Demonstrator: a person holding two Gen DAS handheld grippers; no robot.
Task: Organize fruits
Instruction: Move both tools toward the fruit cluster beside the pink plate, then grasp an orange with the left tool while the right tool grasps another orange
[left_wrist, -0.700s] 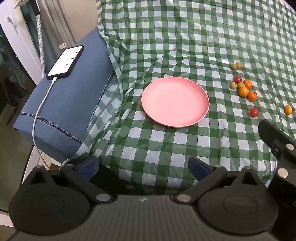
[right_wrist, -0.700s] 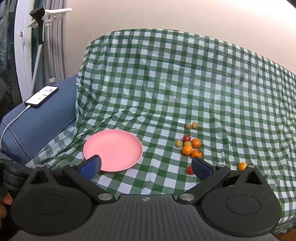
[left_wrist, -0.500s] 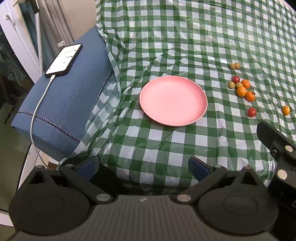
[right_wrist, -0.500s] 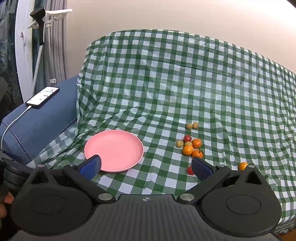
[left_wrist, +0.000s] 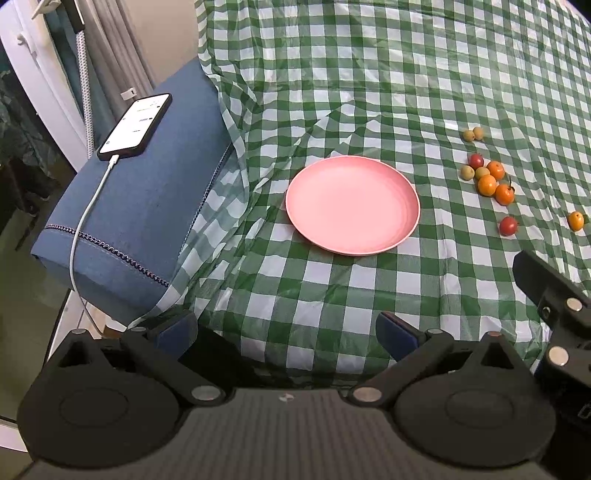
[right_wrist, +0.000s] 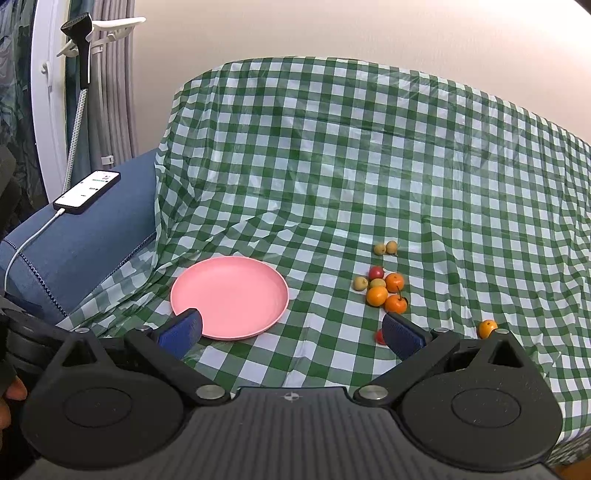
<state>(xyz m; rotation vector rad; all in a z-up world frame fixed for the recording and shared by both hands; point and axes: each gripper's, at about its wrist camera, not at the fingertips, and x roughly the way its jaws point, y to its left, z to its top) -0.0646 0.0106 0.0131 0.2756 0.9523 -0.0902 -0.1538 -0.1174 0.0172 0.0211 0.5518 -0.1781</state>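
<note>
An empty pink plate (left_wrist: 352, 205) (right_wrist: 229, 297) lies on the green checked tablecloth (left_wrist: 332, 92) (right_wrist: 332, 166). To its right lies a cluster of small orange, red and yellow-green fruits (left_wrist: 487, 179) (right_wrist: 382, 286). A red fruit (left_wrist: 508, 225) (right_wrist: 379, 336) and an orange fruit (left_wrist: 575, 220) (right_wrist: 487, 328) lie apart, nearer me. My left gripper (left_wrist: 286, 330) is open and empty, short of the plate. My right gripper (right_wrist: 291, 330) is open and empty, its right finger partly hiding the red fruit. The right gripper's body shows in the left wrist view (left_wrist: 554, 306).
A blue cushioned seat (left_wrist: 140, 206) (right_wrist: 81, 236) stands left of the table, with a phone (left_wrist: 135, 127) (right_wrist: 87, 191) and its white cable on it. A white stand and curtains are behind it. The cloth's front edge hangs near my grippers.
Both views have shifted slightly; the plate and fruits sit a little farther left in the left wrist view. Both grippers stay open. No fruit has moved.
</note>
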